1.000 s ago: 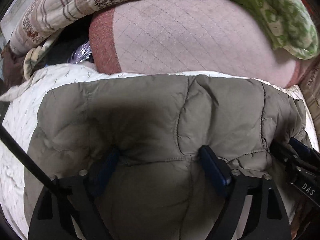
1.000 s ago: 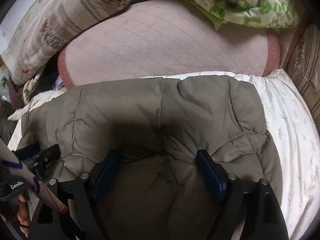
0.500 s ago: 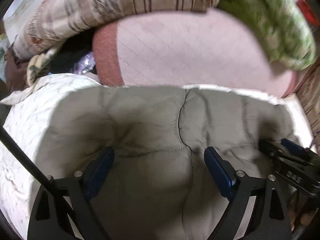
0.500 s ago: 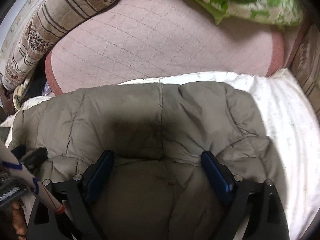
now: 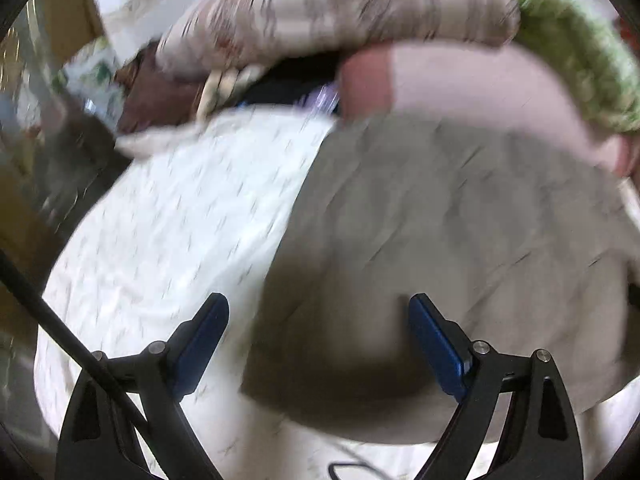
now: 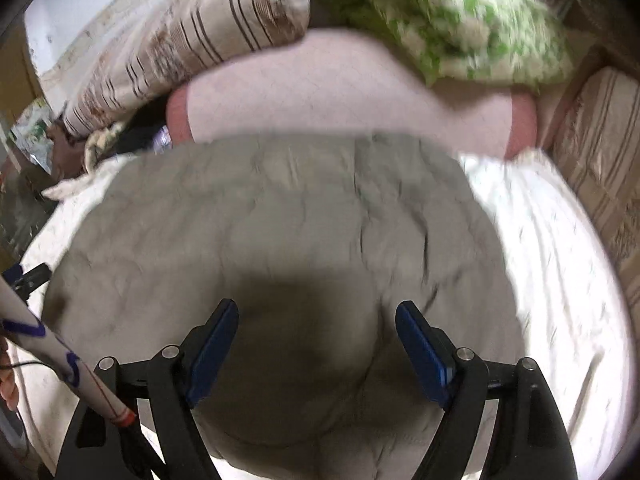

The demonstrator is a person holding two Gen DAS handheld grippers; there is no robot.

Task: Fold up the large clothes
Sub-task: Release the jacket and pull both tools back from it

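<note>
An olive-grey quilted puffer jacket (image 5: 460, 240) lies folded into a compact block on a white patterned sheet (image 5: 192, 220); it also shows in the right wrist view (image 6: 280, 220). My left gripper (image 5: 318, 332) is open and empty, raised over the jacket's left edge. My right gripper (image 6: 316, 336) is open and empty above the jacket's near middle. Both views are motion-blurred. The left gripper's tip (image 6: 30, 276) peeks in at the right view's left edge.
A pink quilted cushion (image 6: 340, 100) lies behind the jacket. A striped beige pillow (image 6: 180, 40) and a green-patterned quilt (image 6: 460, 20) are piled at the back. Clutter sits off the bed's left side (image 5: 60, 120). A striped fabric surface (image 6: 600, 152) borders the right.
Both grippers have lifted up and back off the jacket. The left gripper has also swung left, so the white sheet now fills its left half.
</note>
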